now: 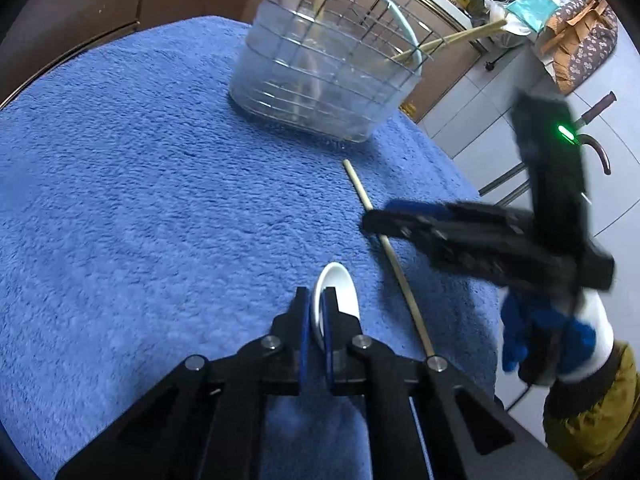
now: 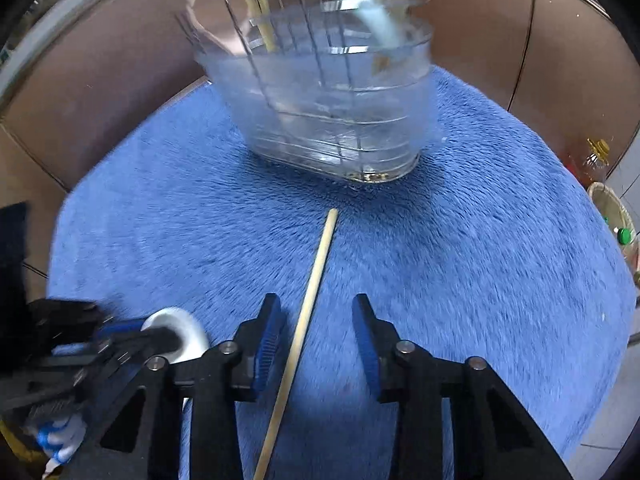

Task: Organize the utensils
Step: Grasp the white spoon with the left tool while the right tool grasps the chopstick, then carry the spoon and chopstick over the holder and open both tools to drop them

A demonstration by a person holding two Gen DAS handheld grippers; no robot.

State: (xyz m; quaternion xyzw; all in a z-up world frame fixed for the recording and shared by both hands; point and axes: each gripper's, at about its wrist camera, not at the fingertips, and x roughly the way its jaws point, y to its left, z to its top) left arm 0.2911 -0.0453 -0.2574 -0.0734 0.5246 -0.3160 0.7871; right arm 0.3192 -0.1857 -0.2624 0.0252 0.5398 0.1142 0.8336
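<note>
A white ceramic spoon [image 1: 338, 290] lies on the blue towel [image 1: 140, 200], and my left gripper [image 1: 316, 304] is shut on its rim. The same grip shows at the lower left of the right wrist view, on the spoon [image 2: 186, 330]. A single wooden chopstick [image 2: 316, 272] lies on the towel between the fingers of my right gripper [image 2: 318, 320], which is open; no pad touches it. From the left wrist view, the right gripper [image 1: 384, 222] hovers blurred over the chopstick [image 1: 360, 188]. A clear utensil holder [image 1: 320, 76] with a wire basket stands behind.
The holder [image 2: 332, 120] contains chopsticks and a pale blue utensil. The towel's edge drops off at the right, beside a gloved hand [image 1: 540, 340]. Brown panels rise behind the towel. An oil bottle [image 2: 596, 160] and a woven basket [image 2: 612, 208] stand on the floor at the right.
</note>
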